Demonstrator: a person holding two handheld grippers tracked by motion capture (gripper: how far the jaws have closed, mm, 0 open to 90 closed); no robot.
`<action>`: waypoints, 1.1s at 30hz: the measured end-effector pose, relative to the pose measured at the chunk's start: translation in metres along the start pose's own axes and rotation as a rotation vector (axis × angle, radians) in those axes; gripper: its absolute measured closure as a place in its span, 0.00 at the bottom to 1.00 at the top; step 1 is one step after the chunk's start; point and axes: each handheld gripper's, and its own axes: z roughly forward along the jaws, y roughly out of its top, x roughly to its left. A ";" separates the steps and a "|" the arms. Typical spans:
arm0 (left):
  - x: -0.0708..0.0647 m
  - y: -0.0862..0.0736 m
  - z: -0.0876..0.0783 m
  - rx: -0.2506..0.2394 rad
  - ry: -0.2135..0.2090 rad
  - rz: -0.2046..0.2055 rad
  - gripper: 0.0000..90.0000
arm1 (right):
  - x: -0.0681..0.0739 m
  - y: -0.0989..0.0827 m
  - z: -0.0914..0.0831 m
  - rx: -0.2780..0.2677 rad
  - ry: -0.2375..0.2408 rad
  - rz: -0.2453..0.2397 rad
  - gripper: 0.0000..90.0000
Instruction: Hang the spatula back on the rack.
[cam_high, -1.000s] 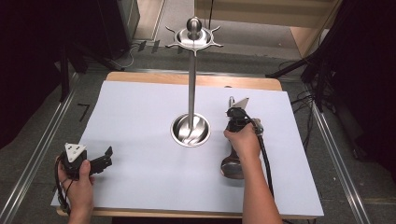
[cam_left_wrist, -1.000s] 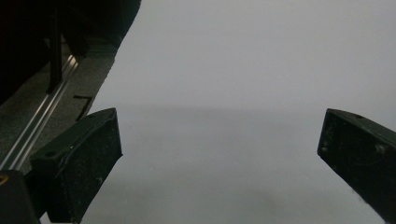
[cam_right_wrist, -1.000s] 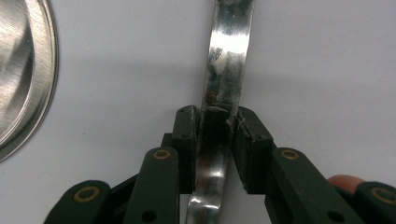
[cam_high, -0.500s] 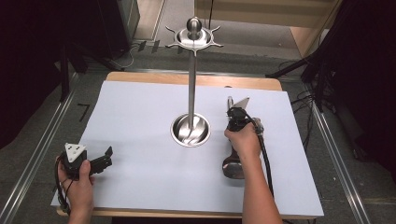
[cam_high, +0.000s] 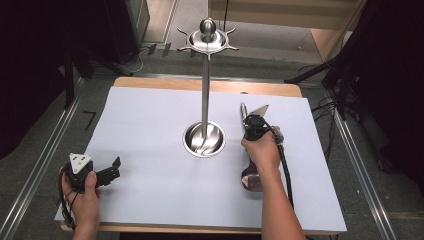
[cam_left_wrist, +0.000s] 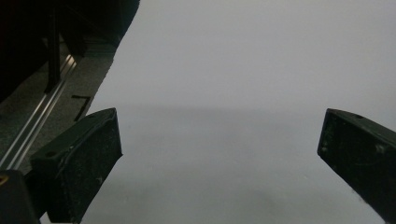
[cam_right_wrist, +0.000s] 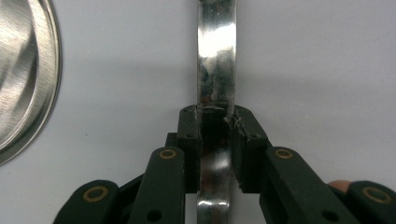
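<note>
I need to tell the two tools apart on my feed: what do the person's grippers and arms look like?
Both grippers are black with two flat-padded jaws. The left gripper carries a grey three-cornered plate dotted with dark holes, and a black cable loops by the wrist. The right gripper has linkage arms with brass-ringed pivots; a black cable trails along the forearm. Both forearms are bare, with no sleeves in view.

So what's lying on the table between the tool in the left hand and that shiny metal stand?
Nothing: in the high view, only bare white sheet lies between the left tool and the shiny metal stand's round base.
</note>
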 end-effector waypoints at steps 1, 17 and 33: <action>0.000 0.000 0.000 0.001 0.000 0.000 0.00 | 0.000 0.000 0.000 0.000 0.000 0.000 0.85; 0.000 0.000 0.000 0.000 0.002 0.000 0.00 | -0.009 -0.025 -0.002 -0.149 0.064 -0.026 0.85; -0.001 0.000 0.000 0.000 0.002 0.002 0.00 | -0.017 -0.040 -0.012 -0.289 0.121 -0.042 0.85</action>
